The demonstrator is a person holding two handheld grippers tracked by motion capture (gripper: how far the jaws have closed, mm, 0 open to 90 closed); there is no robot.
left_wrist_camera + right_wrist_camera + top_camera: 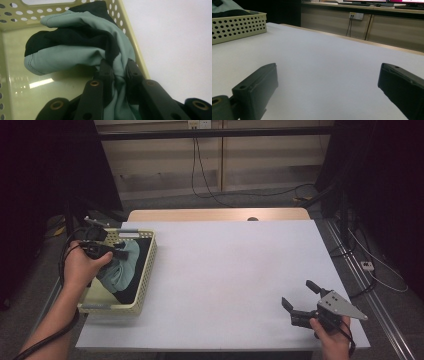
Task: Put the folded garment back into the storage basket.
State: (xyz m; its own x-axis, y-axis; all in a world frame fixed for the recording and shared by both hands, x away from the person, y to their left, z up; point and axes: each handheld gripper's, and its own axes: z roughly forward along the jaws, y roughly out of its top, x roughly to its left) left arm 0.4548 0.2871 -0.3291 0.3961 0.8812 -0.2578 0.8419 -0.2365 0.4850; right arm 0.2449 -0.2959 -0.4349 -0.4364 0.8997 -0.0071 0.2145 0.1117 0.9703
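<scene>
A pale yellow perforated basket stands at the table's left edge, with a teal and black cloth bunched inside it. My left gripper reaches into the basket from the left, shut on a fold of that cloth; the fabric is pinched between the two black jaws of the left gripper and hangs a little above the basket floor. My right gripper rests low over the table's near right corner, jaws wide open with nothing between them; the right gripper points across the bare white tabletop.
The white table stretches between the two hands. The basket wall shows far left in the right gripper view. Cables and a wall socket lie beyond the table's far edge.
</scene>
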